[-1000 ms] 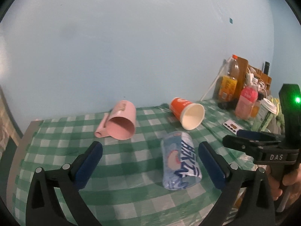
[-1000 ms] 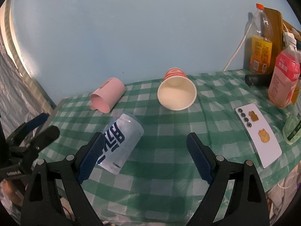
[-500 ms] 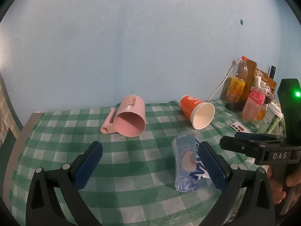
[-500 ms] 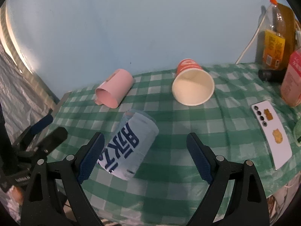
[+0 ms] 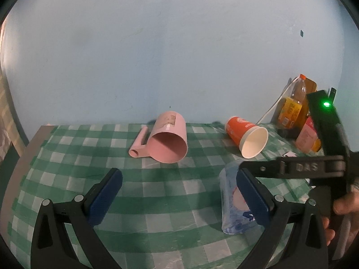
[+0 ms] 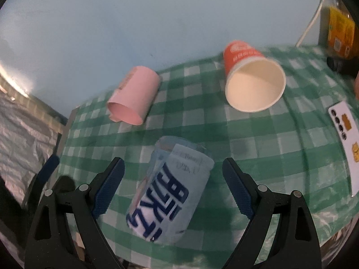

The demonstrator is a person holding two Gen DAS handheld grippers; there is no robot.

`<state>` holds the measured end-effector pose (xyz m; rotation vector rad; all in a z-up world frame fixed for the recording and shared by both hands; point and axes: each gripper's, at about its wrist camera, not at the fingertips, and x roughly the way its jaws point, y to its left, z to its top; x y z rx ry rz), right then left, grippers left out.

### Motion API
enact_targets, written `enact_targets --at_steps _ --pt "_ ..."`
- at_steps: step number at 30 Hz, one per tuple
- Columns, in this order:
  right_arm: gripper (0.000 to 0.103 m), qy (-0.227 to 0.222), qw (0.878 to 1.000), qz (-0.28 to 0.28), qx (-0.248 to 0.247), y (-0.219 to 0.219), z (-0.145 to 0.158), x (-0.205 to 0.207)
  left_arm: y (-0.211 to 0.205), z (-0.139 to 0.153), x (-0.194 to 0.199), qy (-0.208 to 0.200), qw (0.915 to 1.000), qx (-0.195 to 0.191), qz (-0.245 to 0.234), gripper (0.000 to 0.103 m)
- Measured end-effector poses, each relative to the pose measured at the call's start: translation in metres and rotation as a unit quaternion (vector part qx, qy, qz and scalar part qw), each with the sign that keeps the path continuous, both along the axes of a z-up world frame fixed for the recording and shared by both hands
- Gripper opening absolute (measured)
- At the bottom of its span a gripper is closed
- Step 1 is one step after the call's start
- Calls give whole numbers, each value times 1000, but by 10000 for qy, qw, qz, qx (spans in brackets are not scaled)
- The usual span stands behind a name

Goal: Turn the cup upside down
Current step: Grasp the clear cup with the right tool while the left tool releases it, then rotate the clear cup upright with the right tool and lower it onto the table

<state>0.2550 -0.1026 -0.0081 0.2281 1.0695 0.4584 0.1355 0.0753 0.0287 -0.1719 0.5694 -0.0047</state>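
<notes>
Three cups lie on their sides on the green checked tablecloth point(image 5: 67, 139). A clear plastic cup with blue lettering point(image 6: 170, 192) lies between the open fingers of my right gripper point(image 6: 172, 186); it also shows in the left wrist view point(image 5: 231, 201), partly behind my right fingertip. A pink mug point(image 5: 168, 141) point(image 6: 134, 96) lies at the back, mouth toward me. An orange paper cup point(image 5: 246, 136) point(image 6: 251, 80) lies at the back right. My left gripper point(image 5: 177, 195) is open and empty, low over the cloth before the pink mug.
Drink bottles point(image 5: 294, 107) and a pink bottle point(image 5: 307, 136) stand at the table's right back corner. A white phone point(image 6: 345, 143) lies on the cloth at the right. The table's left edge point(image 5: 20, 163) drops off. A blue wall is behind.
My right gripper has moved forward and down, so the clear cup now lies between its fingers. My left gripper has drawn back and turned left, with the pink mug more central.
</notes>
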Motion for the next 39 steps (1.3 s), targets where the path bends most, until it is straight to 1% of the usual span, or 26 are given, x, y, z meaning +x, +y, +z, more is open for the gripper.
enact_targets --at_steps 2,5,9,10,11,13,15,18,21,24,25,26,28,31,35,37,39 --pt "88 181 9998 3 -4 2 -7 7 1 -3 2 6 10000 0 27 103" --pt "88 413 9991 50 47 5 -15 15 0 -9 7 140 9999 -38 9 103" --pt "87 572 9982 80 137 5 -22 23 -2 -15 11 236 9997 -8 -23 103" --pt "86 613 9979 96 174 5 -23 25 -3 -15 11 242 9997 4 -36 103" --pt "77 641 9977 124 197 5 -25 26 -3 -14 10 242 9997 18 -47 102" --pt "75 636 9976 165 218 6 -25 27 -5 -14 10 218 9997 55 -54 103" --pt "75 512 9983 140 227 4 -22 24 -5 -13 9 196 9998 74 -44 103" --pt "75 166 9995 190 167 3 -11 17 -4 -13 9 204 9998 66 -24 102" --pt "75 -322 9992 237 13 5 5 5 -3 -13 9 215 9998 36 6 103" --pt "75 -1021 9939 284 -310 9 25 -13 -2 -13 8 196 9998 25 26 102" --pt "74 -1291 9901 317 -445 12 31 -21 -1 -12 8 189 9998 21 30 103" --pt "75 -1629 9841 323 -635 15 38 -30 -1 -12 8 185 9998 21 33 103" --pt "74 -2117 9718 355 -975 22 45 -41 -1 -13 9 192 9998 23 48 102" --pt "74 -2671 9516 323 -1484 33 49 -52 0 -15 9 230 9997 19 65 102" --pt "74 -3012 9299 339 -2083 46 43 -54 1 -17 9 262 9996 24 63 102" --pt "74 -3073 9242 367 -2239 50 38 -55 1 -17 9 246 9997 40 73 102" --pt "74 -3060 9227 423 -2305 53 32 -56 1 -18 9 248 9997 48 65 102"
